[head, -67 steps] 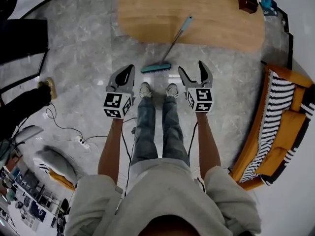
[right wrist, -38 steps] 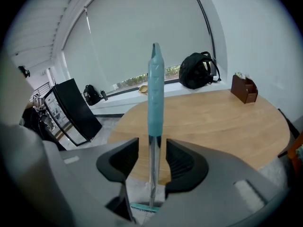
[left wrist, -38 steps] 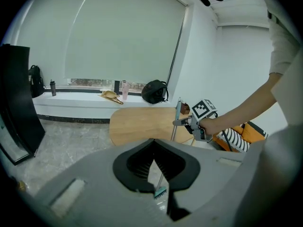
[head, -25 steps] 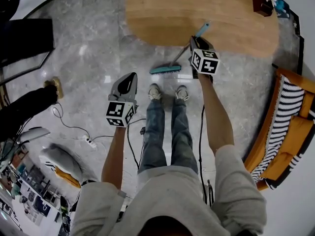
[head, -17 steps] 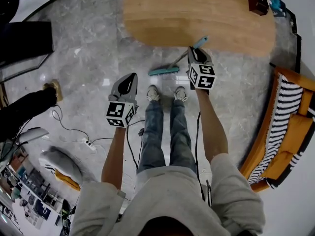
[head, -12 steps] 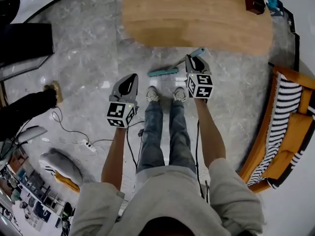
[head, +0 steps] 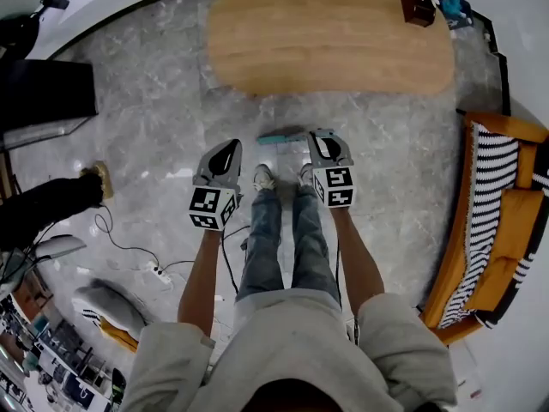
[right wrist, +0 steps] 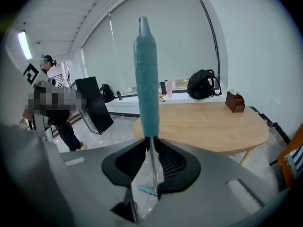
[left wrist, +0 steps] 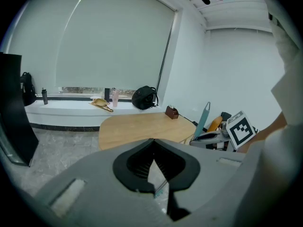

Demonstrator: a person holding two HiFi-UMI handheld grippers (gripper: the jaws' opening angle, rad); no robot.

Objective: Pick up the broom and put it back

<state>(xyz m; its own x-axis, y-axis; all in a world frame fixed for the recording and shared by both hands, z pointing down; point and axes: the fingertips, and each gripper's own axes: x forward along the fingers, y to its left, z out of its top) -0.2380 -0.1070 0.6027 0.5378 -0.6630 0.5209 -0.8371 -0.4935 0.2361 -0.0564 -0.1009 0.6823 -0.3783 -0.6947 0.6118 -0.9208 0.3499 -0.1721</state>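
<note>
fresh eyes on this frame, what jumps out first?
The teal broom stands upright in the right gripper, which is clamped on its thin shaft, with the brush head down by the person's shoes. The left gripper is shut and empty beside it. An oval wooden table fills the floor just ahead.

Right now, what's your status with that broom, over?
Right gripper shut on teal-handled broom, just below the grip. Left gripper shut, empty. Oval wooden table ahead, broom head short of it.
</note>
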